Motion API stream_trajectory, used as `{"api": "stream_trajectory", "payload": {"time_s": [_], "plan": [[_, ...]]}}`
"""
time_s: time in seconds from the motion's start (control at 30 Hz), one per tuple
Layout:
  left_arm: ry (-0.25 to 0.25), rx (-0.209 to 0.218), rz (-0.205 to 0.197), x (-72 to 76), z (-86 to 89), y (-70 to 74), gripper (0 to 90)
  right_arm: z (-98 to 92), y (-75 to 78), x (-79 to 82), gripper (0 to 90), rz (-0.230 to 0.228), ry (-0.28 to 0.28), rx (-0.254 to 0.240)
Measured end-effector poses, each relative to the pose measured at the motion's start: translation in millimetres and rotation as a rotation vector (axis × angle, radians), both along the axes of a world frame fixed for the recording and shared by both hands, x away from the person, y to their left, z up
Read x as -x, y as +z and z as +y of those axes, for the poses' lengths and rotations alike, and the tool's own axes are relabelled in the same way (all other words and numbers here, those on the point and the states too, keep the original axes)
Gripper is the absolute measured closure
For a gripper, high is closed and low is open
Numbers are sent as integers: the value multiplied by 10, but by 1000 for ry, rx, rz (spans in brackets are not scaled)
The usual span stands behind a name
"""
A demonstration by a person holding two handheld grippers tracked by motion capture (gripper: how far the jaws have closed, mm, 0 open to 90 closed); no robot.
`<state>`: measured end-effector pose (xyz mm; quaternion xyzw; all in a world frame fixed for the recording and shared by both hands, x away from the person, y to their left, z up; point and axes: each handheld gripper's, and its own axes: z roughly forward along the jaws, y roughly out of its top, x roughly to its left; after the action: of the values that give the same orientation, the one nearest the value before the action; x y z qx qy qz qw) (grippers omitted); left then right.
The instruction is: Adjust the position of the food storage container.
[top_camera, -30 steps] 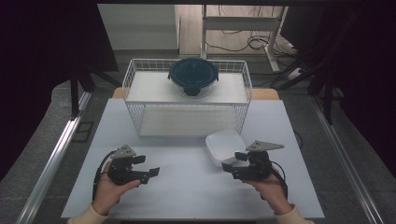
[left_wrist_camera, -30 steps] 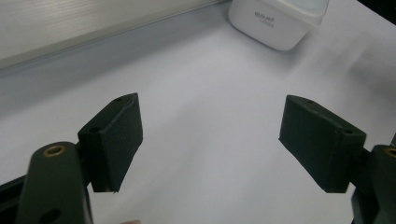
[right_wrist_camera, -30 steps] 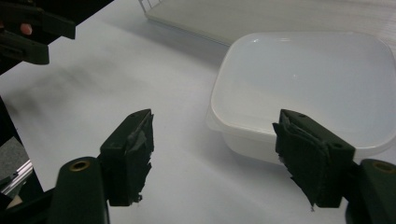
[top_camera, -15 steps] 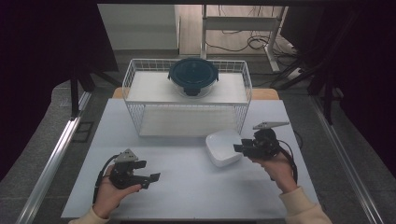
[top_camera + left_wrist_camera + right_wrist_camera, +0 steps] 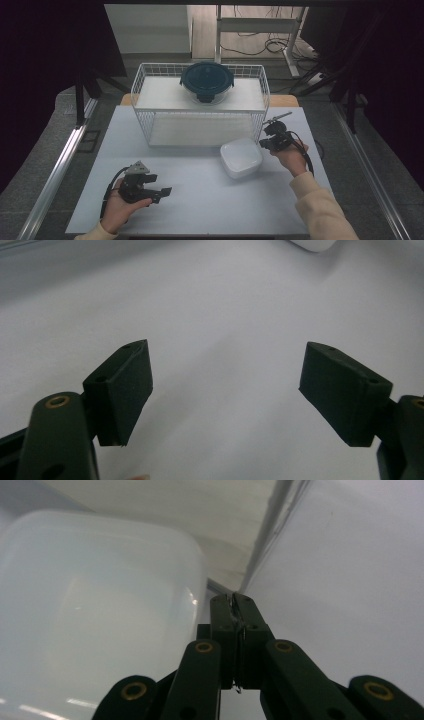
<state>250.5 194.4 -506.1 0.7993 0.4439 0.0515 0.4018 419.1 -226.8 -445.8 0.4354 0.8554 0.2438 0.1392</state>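
On the white table (image 5: 200, 200), the right gripper (image 5: 265, 144), jaws just clamped together on nothing, sits beside the upturned white container (image 5: 241, 157), not yet grasped, while the left gripper (image 5: 162, 192) waits spread.

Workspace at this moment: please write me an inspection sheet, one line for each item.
Surface: white table, bare at the front.
Job's things: white container upside down, right of centre.
Clutter: wire basket at the back, with a dark-lidded round container on its shelf.
Grippers: left hand-held gripper open, nothing between the jaws; right hand-held gripper has just been closing, now shut beside the white container, nothing between its jaws.
Cables: one trailing from each gripper; more on the floor behind.
Surroundings: dark curtains, grey floor.
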Motion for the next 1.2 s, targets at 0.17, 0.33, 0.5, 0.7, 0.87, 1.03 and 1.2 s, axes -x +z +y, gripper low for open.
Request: {"api": "stream_trajectory", "payload": {"time_s": [0.17, 0.33, 0.5, 0.7, 0.87, 1.03, 1.2], "plan": [[1, 1, 3, -2, -2, -6, 208, -6, -68, -69, 887, 13, -19, 6], [-1, 8, 10, -8, 2, -12, 208, 30, -114, -99, 890, 23, -16, 20], [0, 10, 13, -11, 9, -18, 209, 87, -151, -120, 892, 21, 19, 23], [2, 10, 17, -18, 14, -24, 212, 149, -117, -134, 893, 24, 49, -1], [8, 15, 19, -27, 36, -21, 213, 166, -123, -82, 893, 36, 55, -37], [7, 15, 20, -19, 30, -18, 214, 279, -127, 30, 893, 23, 104, -16], [9, 15, 21, -23, 32, -19, 214, 464, -118, 145, 893, 8, 164, -12]]}}
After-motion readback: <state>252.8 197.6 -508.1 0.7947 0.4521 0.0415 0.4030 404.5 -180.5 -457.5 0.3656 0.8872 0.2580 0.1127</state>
